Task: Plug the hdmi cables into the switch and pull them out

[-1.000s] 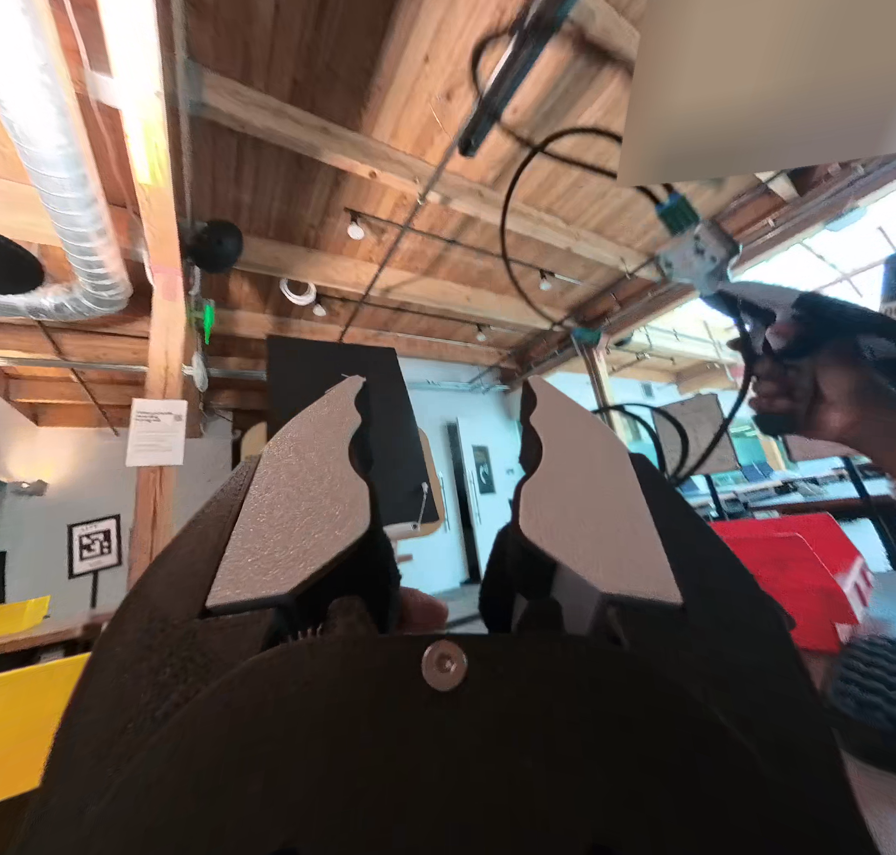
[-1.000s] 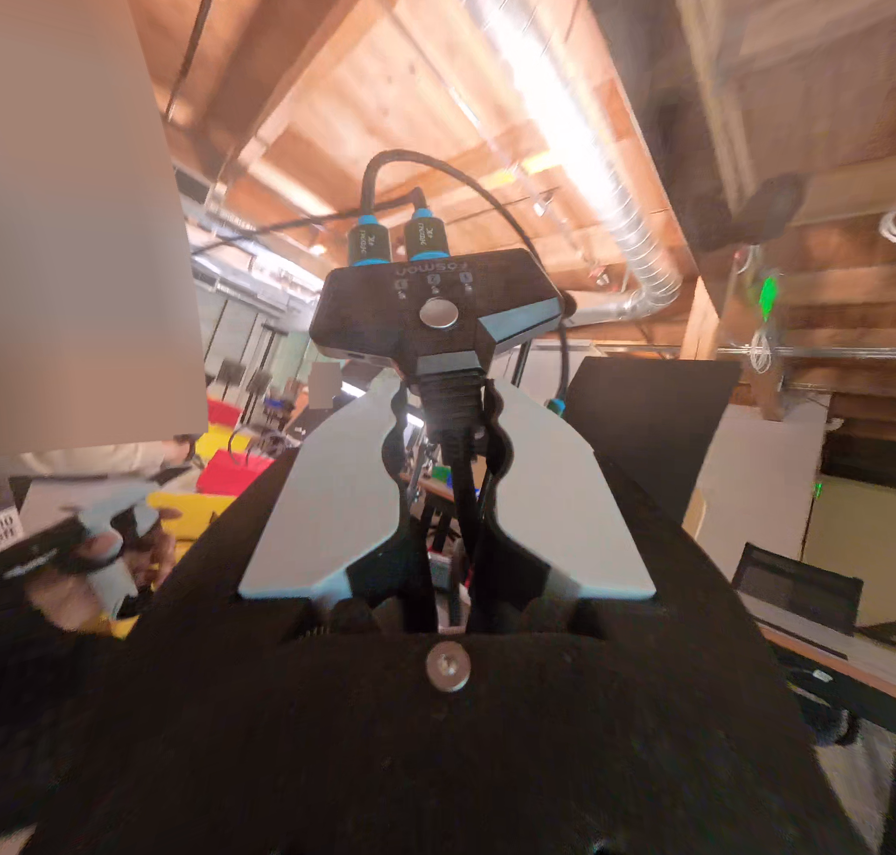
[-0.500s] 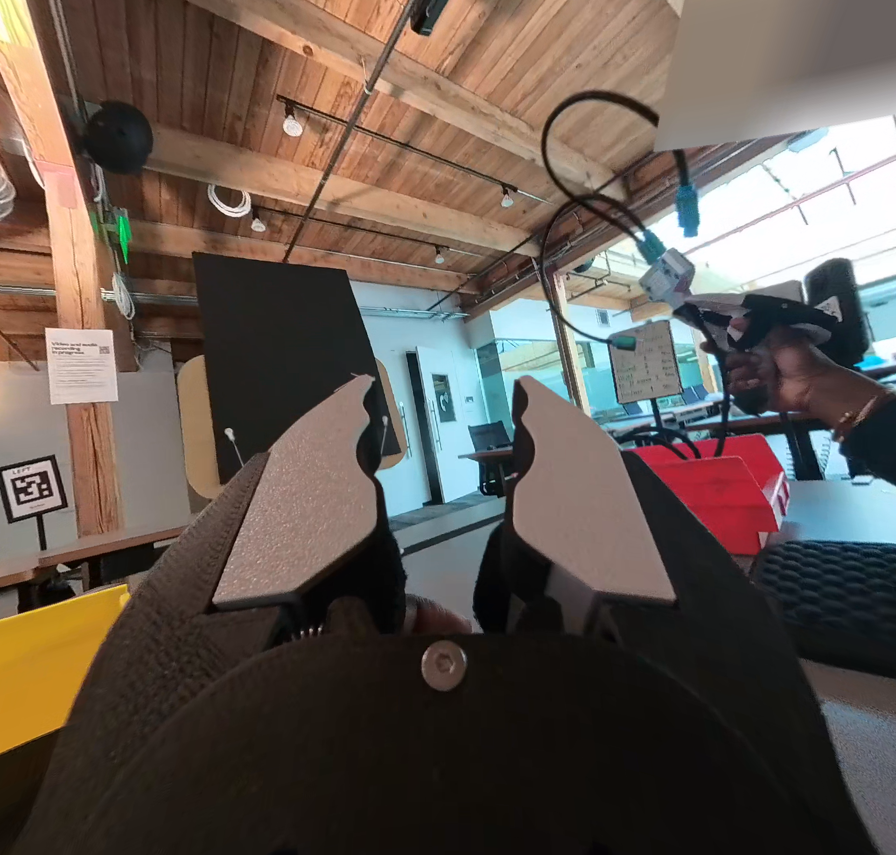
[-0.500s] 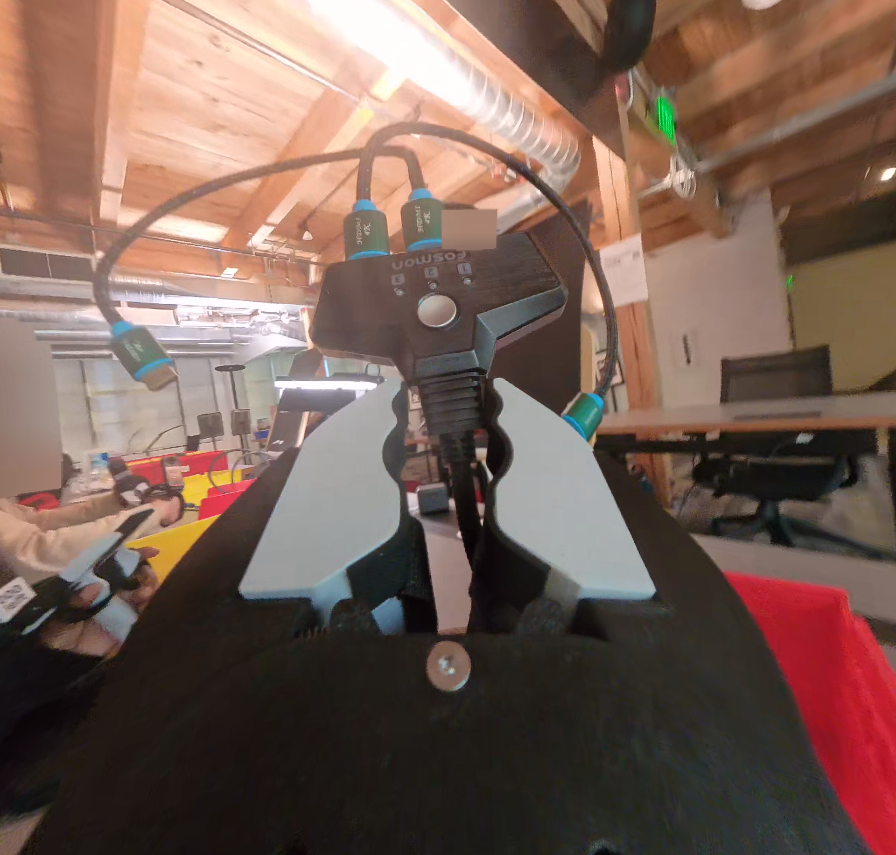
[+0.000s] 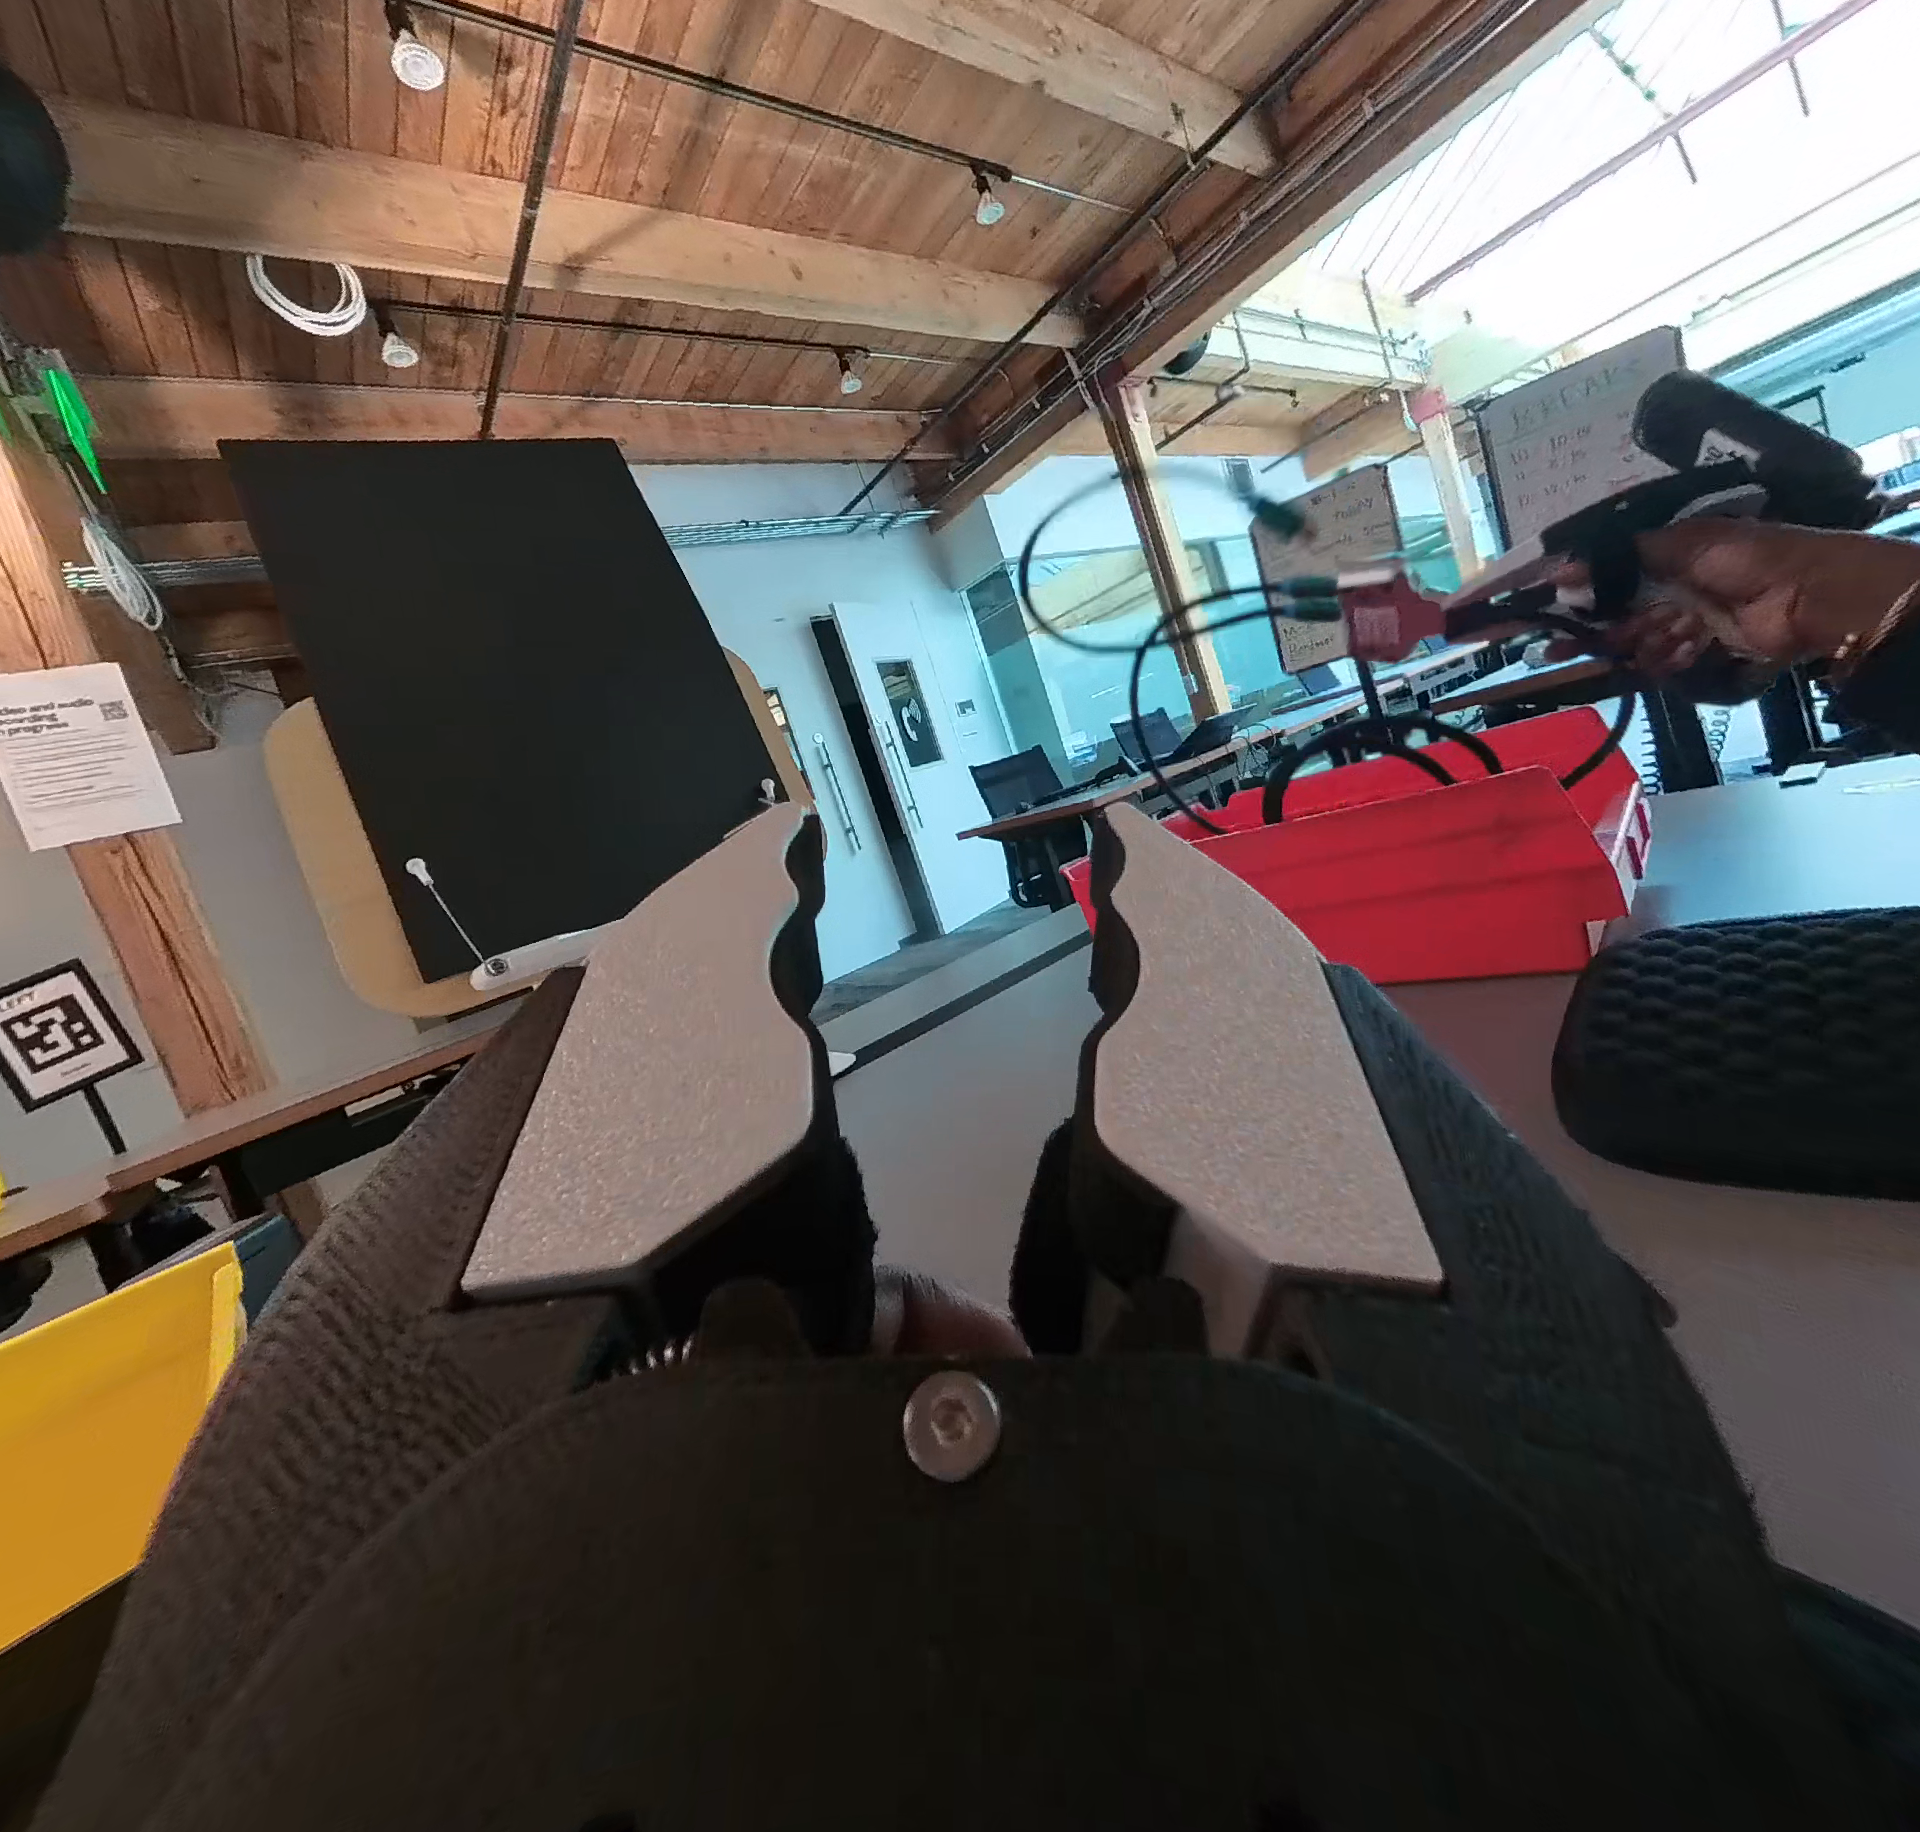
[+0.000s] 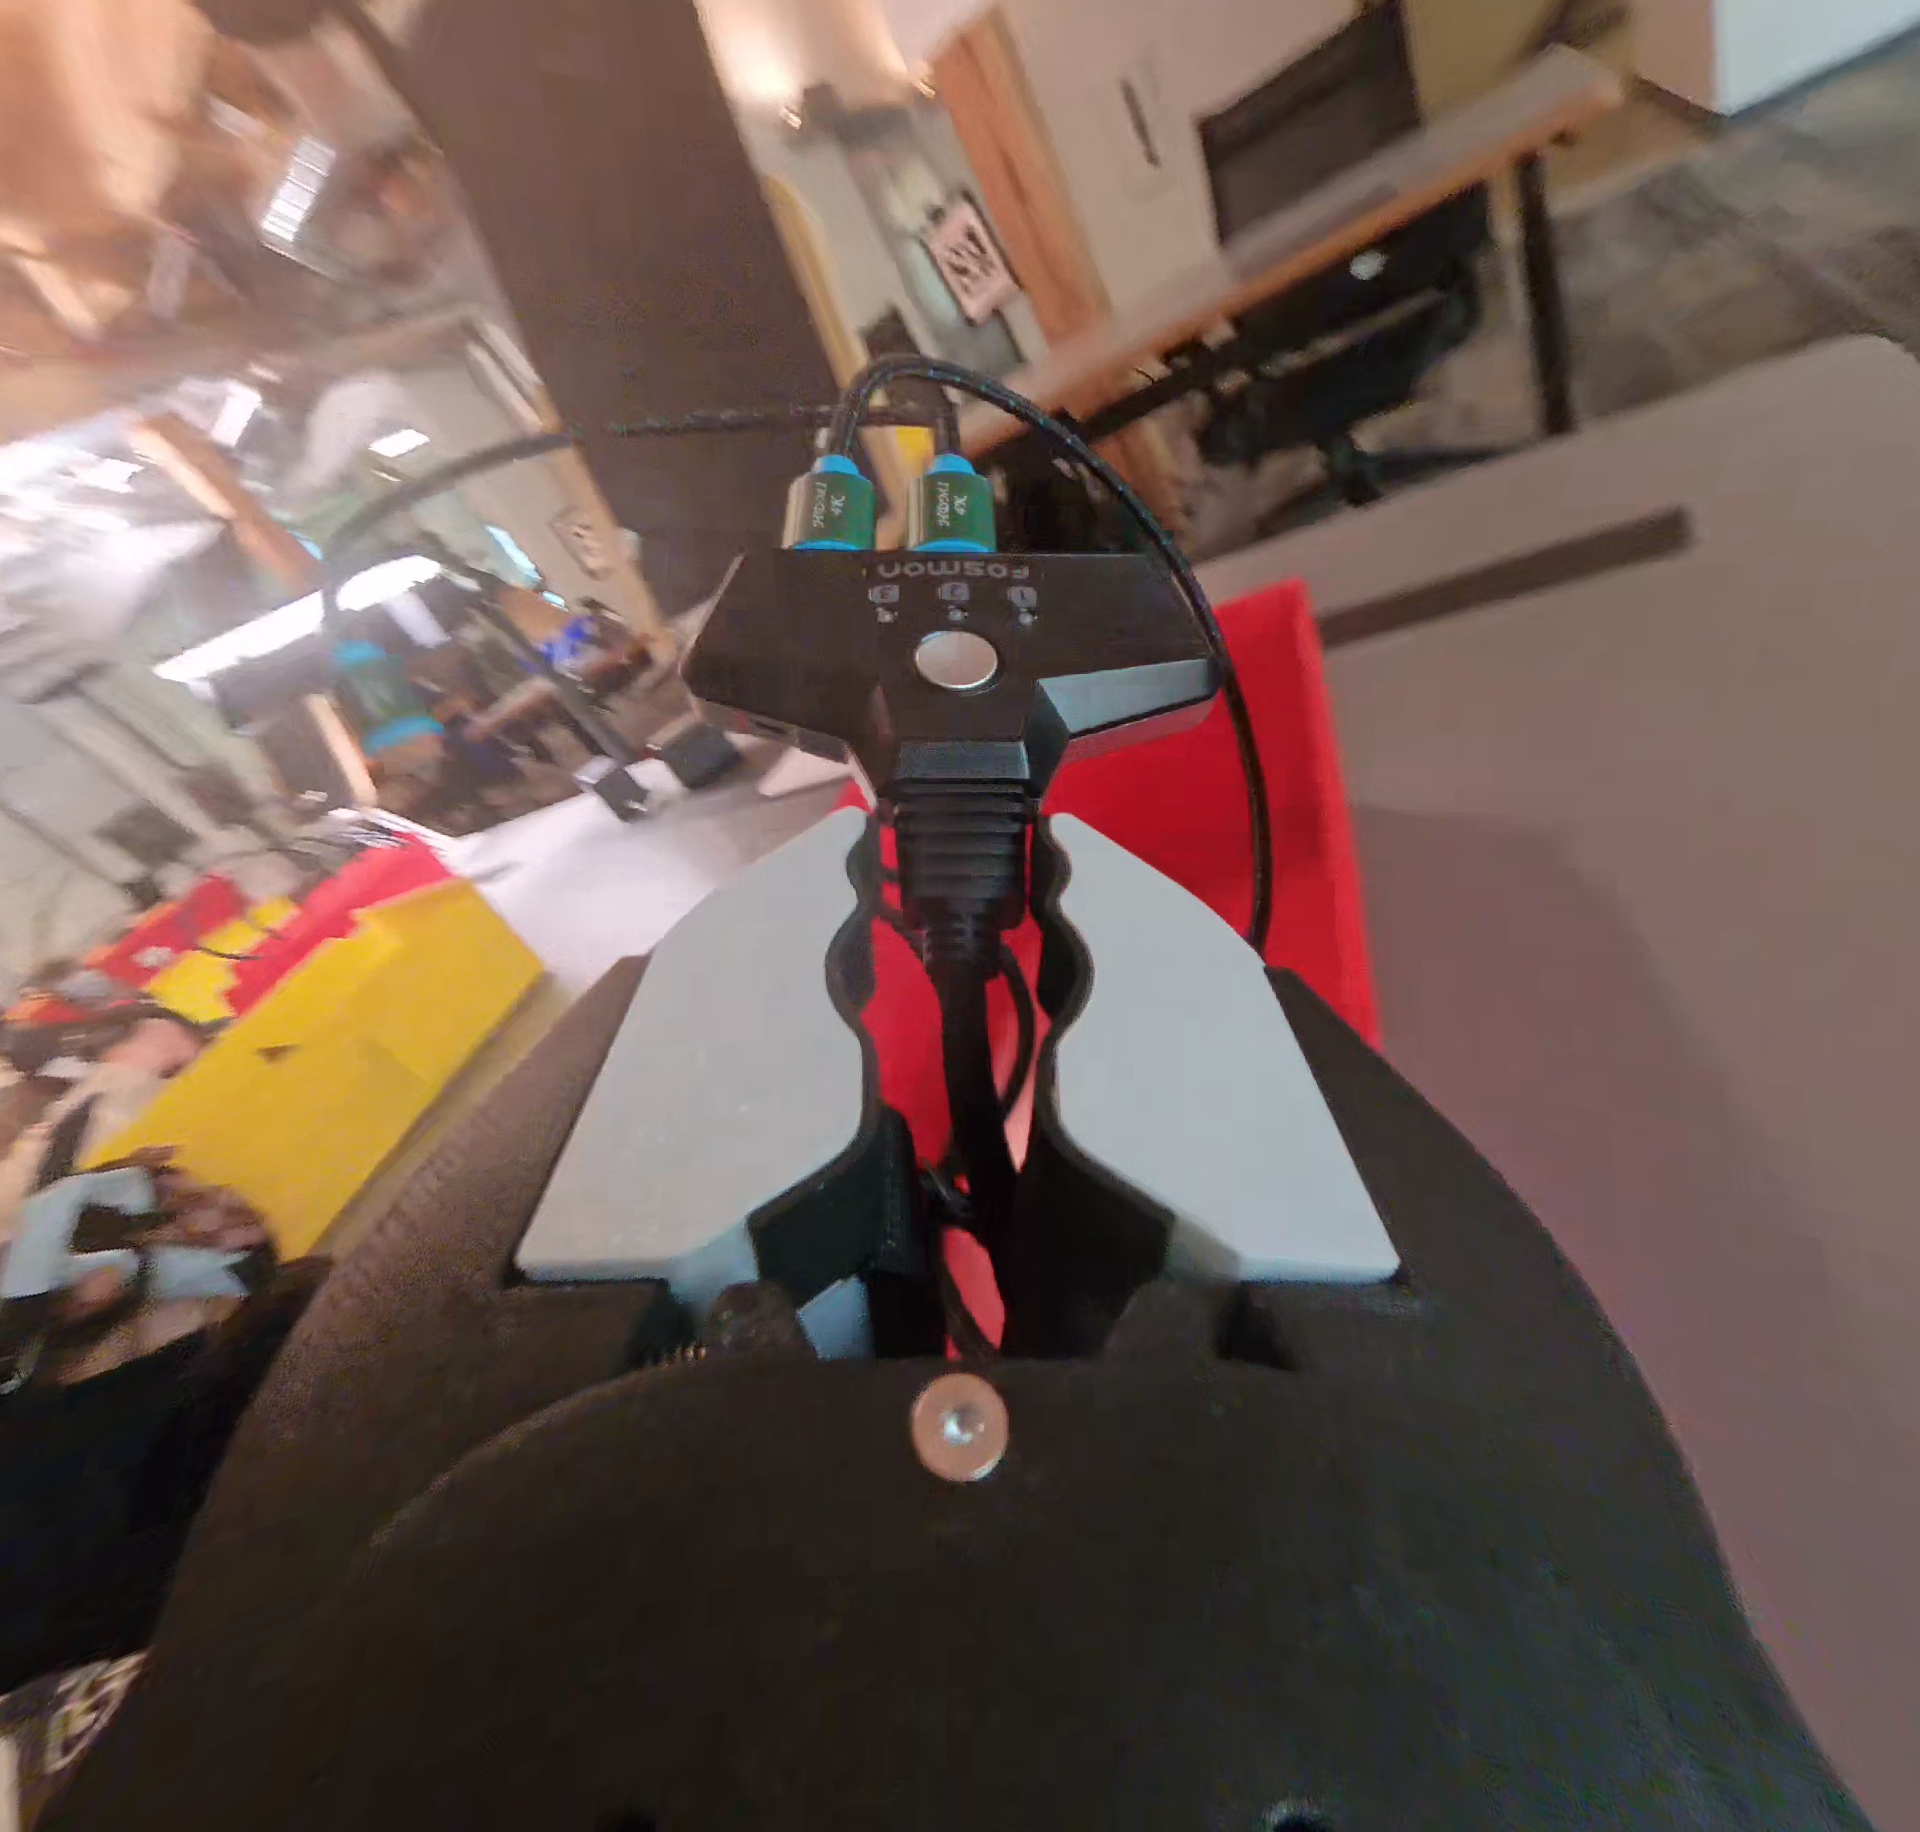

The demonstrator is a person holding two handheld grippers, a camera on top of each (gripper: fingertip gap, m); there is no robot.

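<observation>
Both views have swung down from the ceiling toward the worktop (image 5: pixel 1766 1294). The right hand-held gripper (image 6: pixel 958 847) clamps the switch (image 6: pixel 951 639) by its cord, two HDMI plugs (image 6: pixel 831 509) seated. The left hand-held gripper (image 5: pixel 951 847) gapes empty; cables loop in the red bin (image 5: pixel 1382 868).

Left wrist view low over the counter (image 5: pixel 1766 847), tilted upward past its own left tongs (image 5: pixel 948 852) toward ceiling, right wrist view close behind the switch (image 6: pixel 951 629), both sharing the red bin (image 5: pixel 1382 878).

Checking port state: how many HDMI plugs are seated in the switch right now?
2. Both green-and-blue plugs sit side by side in the far edge of the switch: left plug, right plug. The right gripper clamps the switch's ribbed cable collar. Side ports are partly hidden.
</observation>
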